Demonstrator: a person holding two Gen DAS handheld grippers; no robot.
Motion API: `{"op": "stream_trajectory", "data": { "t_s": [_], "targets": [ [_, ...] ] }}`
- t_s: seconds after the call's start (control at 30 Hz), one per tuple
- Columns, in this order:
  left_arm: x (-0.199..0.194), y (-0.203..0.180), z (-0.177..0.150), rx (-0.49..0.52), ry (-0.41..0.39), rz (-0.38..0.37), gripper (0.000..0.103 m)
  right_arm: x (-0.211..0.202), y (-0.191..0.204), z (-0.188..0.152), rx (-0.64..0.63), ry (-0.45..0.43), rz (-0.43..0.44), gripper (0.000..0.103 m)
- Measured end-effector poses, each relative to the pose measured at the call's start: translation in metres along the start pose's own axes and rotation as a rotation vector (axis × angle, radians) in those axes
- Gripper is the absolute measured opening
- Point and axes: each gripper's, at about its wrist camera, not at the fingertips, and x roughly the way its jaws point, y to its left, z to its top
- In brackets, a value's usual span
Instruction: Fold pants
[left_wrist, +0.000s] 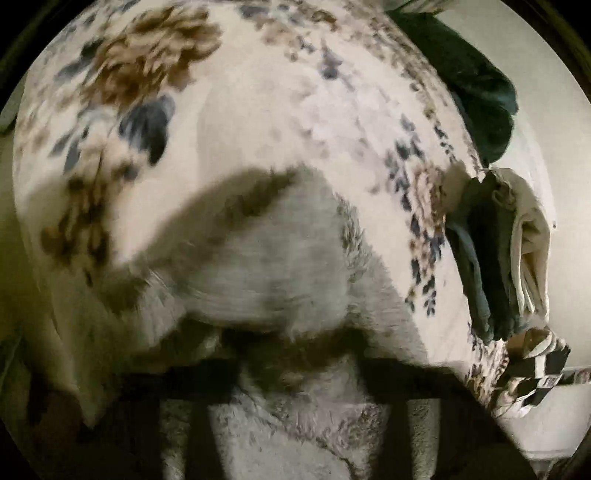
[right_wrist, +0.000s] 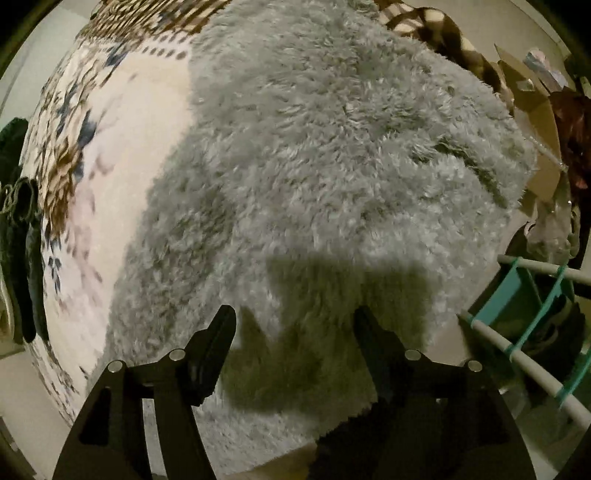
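The pants are grey and fluffy (right_wrist: 332, 166) and lie spread over a floral blanket (right_wrist: 122, 155). In the right wrist view my right gripper (right_wrist: 293, 325) is open and empty, its black fingers (right_wrist: 218, 339) just above the near part of the pants. In the left wrist view a fold of the grey pants (left_wrist: 266, 258) hangs bunched over my left gripper (left_wrist: 295, 373) and hides its fingertips. The fabric seems pinched and lifted above the floral blanket (left_wrist: 258, 103). The image is blurred by motion.
A stack of folded dark and cream clothes (left_wrist: 495, 243) lies at the blanket's right edge, also at far left in the right wrist view (right_wrist: 18, 240). A dark green garment (left_wrist: 469, 85) lies beyond it. A teal and white drying rack (right_wrist: 524, 325) and cardboard (right_wrist: 535, 122) stand at the right.
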Motion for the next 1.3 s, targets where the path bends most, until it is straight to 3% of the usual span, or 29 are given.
{"op": "stream_trajectory", "data": {
  "t_s": [0.03,0.07,0.1,0.3,0.5,0.73,0.8,0.83,0.9,0.97,1.0,1.03,1.07,1.2,1.3],
  "targets": [
    [-0.004,-0.003,0.001,0.025,-0.013,0.002,0.015,0.000,0.001,0.002,-0.009,-0.007,-0.004,0.055],
    [-0.011,-0.004,0.000,0.049,-0.037,-0.006,0.015,0.000,0.002,0.005,-0.029,-0.017,-0.018,0.018],
    [-0.018,-0.006,0.000,0.071,-0.058,-0.011,0.014,-0.002,0.002,0.007,-0.055,-0.030,-0.053,0.005],
    [-0.063,0.006,-0.002,0.096,-0.073,0.004,0.013,-0.054,-0.025,0.004,-0.047,-0.142,-0.066,0.005],
    [-0.095,0.036,-0.019,0.061,-0.020,0.055,0.013,-0.100,-0.057,-0.004,-0.054,-0.140,-0.057,0.005],
    [-0.072,0.083,-0.048,0.074,0.066,0.199,0.014,-0.066,-0.053,0.006,-0.050,-0.093,-0.120,0.005],
    [-0.060,0.096,-0.055,0.046,0.104,0.206,0.017,-0.051,-0.058,0.007,-0.047,-0.051,-0.133,0.005],
    [-0.057,0.100,-0.057,0.028,0.118,0.202,0.018,-0.042,-0.059,0.008,-0.065,-0.013,-0.142,0.006],
    [-0.061,0.098,-0.058,0.011,0.121,0.202,0.025,-0.031,-0.055,0.009,-0.126,0.039,-0.171,0.017],
    [-0.073,0.085,-0.058,0.065,0.087,0.222,0.033,-0.035,-0.046,0.009,-0.185,0.024,-0.175,0.044],
    [-0.080,0.075,-0.059,0.097,0.073,0.230,0.048,-0.041,-0.040,0.009,-0.219,-0.007,-0.173,0.051],
    [-0.087,0.064,-0.059,0.136,0.057,0.244,0.072,-0.049,-0.031,0.010,-0.263,-0.047,-0.177,0.063],
    [-0.093,0.054,-0.060,0.174,0.039,0.264,0.081,-0.055,-0.023,0.011,-0.302,-0.082,-0.183,0.071],
    [-0.106,0.006,-0.074,0.321,0.007,0.282,0.084,-0.055,0.018,0.026,-0.452,-0.180,-0.226,0.074],
    [-0.098,-0.033,-0.095,0.404,0.028,0.243,0.084,-0.028,0.031,0.051,-0.472,-0.165,-0.278,0.074]
  ]
}}
